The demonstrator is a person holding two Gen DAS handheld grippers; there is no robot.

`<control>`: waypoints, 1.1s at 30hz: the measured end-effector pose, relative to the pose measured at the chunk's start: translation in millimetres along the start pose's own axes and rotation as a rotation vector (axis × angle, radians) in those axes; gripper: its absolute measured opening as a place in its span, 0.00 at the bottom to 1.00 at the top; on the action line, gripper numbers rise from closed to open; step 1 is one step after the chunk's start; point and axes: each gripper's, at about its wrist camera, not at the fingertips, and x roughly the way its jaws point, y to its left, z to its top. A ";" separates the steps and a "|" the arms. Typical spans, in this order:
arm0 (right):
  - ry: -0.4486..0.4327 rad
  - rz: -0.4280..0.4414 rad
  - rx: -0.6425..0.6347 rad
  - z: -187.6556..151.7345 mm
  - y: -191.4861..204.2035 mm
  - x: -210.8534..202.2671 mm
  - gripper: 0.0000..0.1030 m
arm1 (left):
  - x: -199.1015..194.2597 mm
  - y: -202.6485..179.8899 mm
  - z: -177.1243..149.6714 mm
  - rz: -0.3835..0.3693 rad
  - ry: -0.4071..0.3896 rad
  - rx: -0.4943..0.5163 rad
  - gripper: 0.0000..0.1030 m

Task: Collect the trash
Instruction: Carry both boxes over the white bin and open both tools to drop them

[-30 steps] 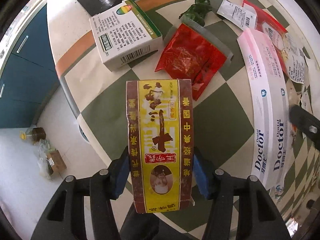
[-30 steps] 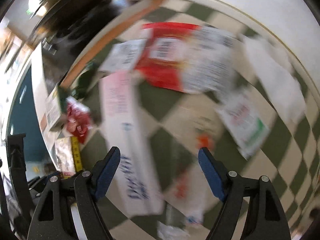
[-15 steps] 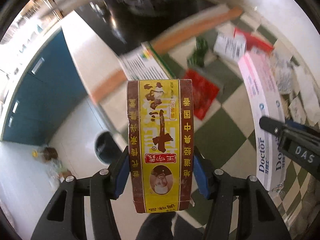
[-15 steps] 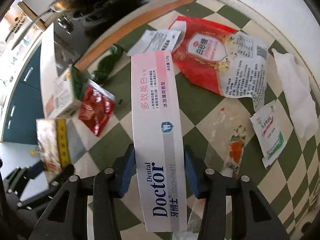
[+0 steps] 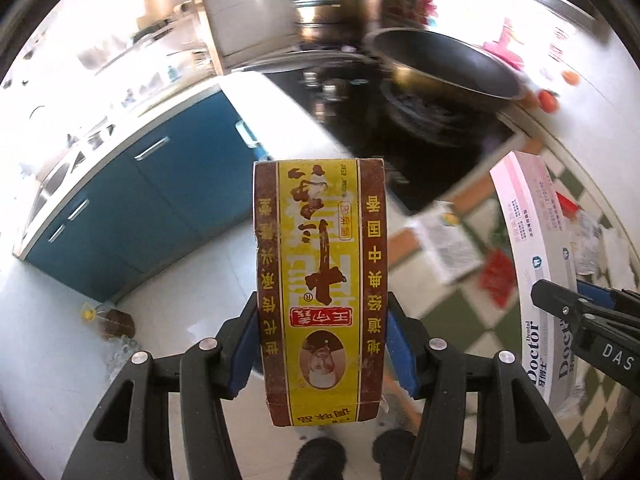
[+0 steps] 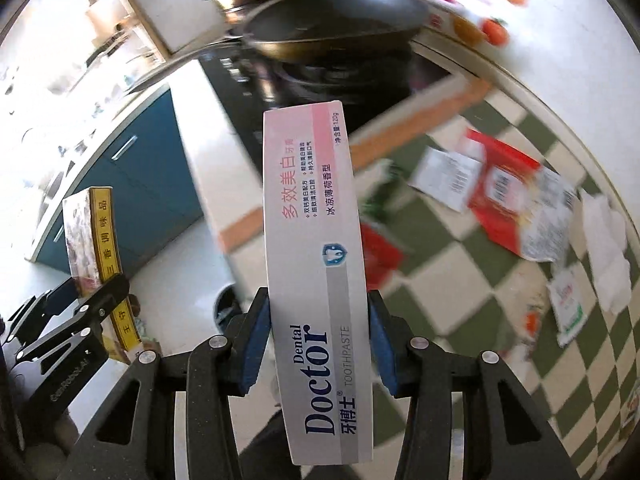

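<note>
The yellow and brown box [image 5: 320, 288] sits between the blue pads of the left tongs [image 5: 322, 344], squeezed tight and up in the air. The long white toothpaste box [image 6: 316, 280] (it says "Doctor") is pinched the same way in the right tongs [image 6: 318, 340], whose jaws have just closed on it. Past the right tongs, on the green checked cloth [image 6: 460, 280], lie a red bag [image 6: 500, 196], a white tissue [image 6: 604, 248] and a little packet [image 6: 566, 308].

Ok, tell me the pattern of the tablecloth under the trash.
Green-and-cream checkered tablecloth, clearest in the right wrist view.
</note>
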 end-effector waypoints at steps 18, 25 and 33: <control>0.300 0.072 -0.181 -81.7 210.3 313.8 0.47 | 303.8 206.1 -112.9 0.053 0.424 -0.183 0.52; 0.514 0.085 -0.168 -155.9 207.7 505.8 0.47 | 474.5 221.5 -191.9 -0.054 0.644 -0.252 0.52; 0.656 0.104 -0.138 -192.2 199.1 615.9 0.47 | 561.4 228.6 -244.7 -0.130 0.746 -0.287 0.52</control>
